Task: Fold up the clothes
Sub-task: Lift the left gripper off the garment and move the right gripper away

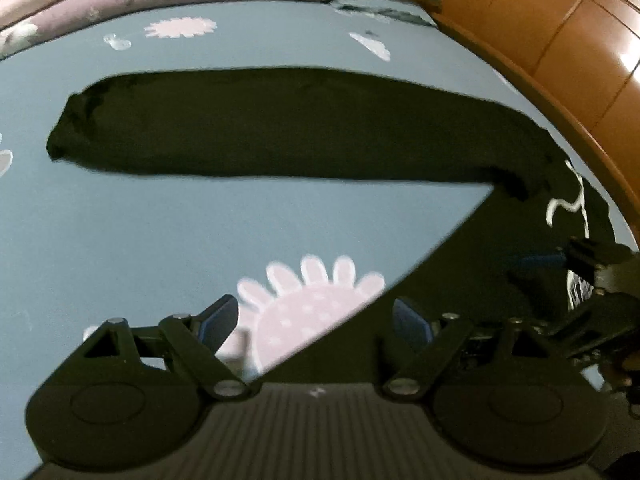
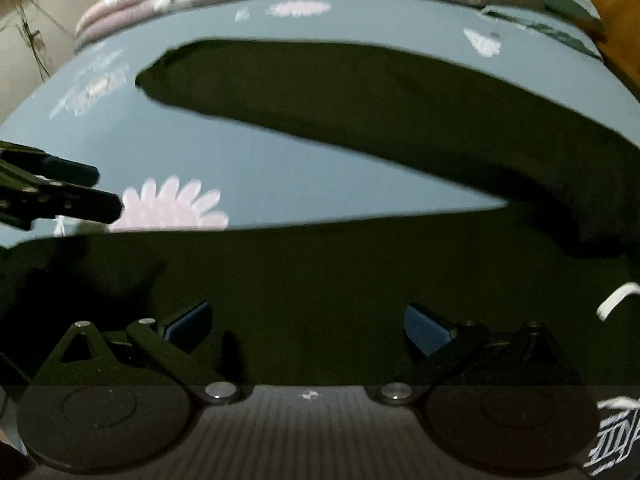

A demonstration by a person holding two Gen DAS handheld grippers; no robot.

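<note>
Blue flowered bedsheet [image 1: 120, 216] carried a black sweatshirt [image 2: 320, 300], sleeve [image 1: 260, 128] outstretched; left gripper [image 1: 316, 320] and right gripper [image 2: 308, 324] hovered unclenched, best pinching its cuff [image 1: 68, 128] squarely.

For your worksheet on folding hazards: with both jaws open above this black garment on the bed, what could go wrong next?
1. The long sleeve lies stretched out across the blue bedsheet; folding the body first may drag it crooked.
2. Left gripper straddles the garment's edge, so it might pinch sheet too.
</note>
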